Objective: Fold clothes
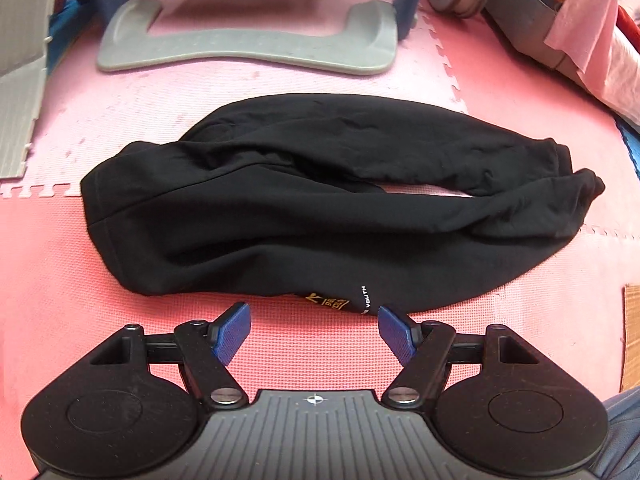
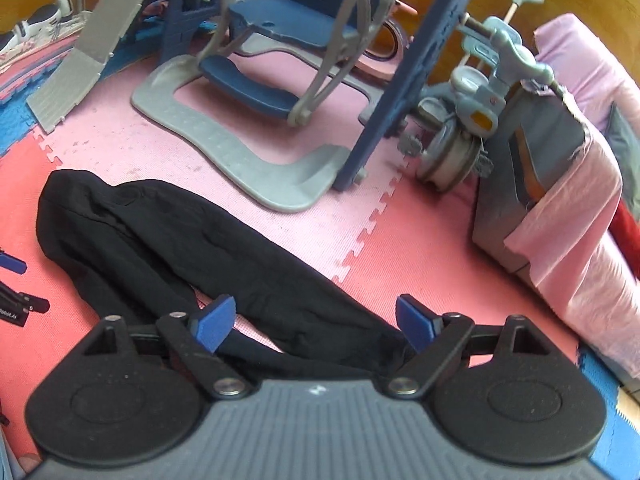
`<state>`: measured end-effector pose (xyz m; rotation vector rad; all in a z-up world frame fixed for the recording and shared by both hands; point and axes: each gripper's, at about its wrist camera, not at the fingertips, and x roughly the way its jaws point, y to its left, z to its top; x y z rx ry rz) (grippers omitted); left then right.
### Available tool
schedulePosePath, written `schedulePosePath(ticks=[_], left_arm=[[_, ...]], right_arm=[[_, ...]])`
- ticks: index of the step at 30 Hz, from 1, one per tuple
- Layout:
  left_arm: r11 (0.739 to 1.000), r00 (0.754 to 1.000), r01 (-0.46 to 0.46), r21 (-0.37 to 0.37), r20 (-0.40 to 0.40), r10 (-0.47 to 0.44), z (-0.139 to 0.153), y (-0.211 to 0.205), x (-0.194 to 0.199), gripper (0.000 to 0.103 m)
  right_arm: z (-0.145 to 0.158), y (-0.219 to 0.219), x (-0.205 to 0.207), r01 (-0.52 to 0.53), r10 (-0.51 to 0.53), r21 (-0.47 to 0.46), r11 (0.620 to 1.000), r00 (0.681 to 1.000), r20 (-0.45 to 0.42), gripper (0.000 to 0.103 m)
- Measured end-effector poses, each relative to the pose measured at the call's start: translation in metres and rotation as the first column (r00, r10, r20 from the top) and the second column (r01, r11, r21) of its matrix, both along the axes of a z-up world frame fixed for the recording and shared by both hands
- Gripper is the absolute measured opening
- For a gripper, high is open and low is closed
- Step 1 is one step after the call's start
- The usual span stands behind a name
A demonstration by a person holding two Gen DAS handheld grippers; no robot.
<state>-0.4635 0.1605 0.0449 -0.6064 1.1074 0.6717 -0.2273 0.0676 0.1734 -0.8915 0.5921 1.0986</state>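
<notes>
On a floor of interlocking pink foam mats (image 1: 280,80), a pair of black, soft knit trousers (image 1: 320,208) lies lengthwise across the play area, its two legs running side by side with a sliver of mat showing between them near the cuffs. The waist end sits toward the left gripper's side, a small gold-and-white printed logo (image 1: 332,300) at the near edge.

The left hand-held gripper with blue ribbed pads (image 1: 314,330) hovers just short of that near edge, jaws spread wide and holding nothing. The right hand-held gripper (image 2: 314,326), likewise spread and empty, hangs over the cuff end, where the fabric runs beneath it.

The cloth looks light, limp and matte, creased in soft ridges, so it is likely to sag and drape from any pinch rather than keep its shape, and it should not slip much on the ribbed pads. Doubled seams at the waistband and the bunched cuffs (image 1: 576,184) appear the firmest places to grip; a pinch in mid-leg would probably lift one layer only.

Whether the trousers are already folded leg over leg or simply laid out cannot be settled from these views. A grey and blue plastic toddler swing frame (image 2: 248,160) stands behind, well apart.
</notes>
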Motion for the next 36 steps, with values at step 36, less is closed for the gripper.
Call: schedulePosePath(ticks=[36], left_arm=[[0.938, 0.954, -0.297, -0.179, -0.007, 0.301, -0.092, 0.112, -0.183, 0.073]], right_arm=[[-0.096, 0.220, -0.234, -0.343, 0.268, -0.287, 0.894, 0.925, -0.271, 0.092]])
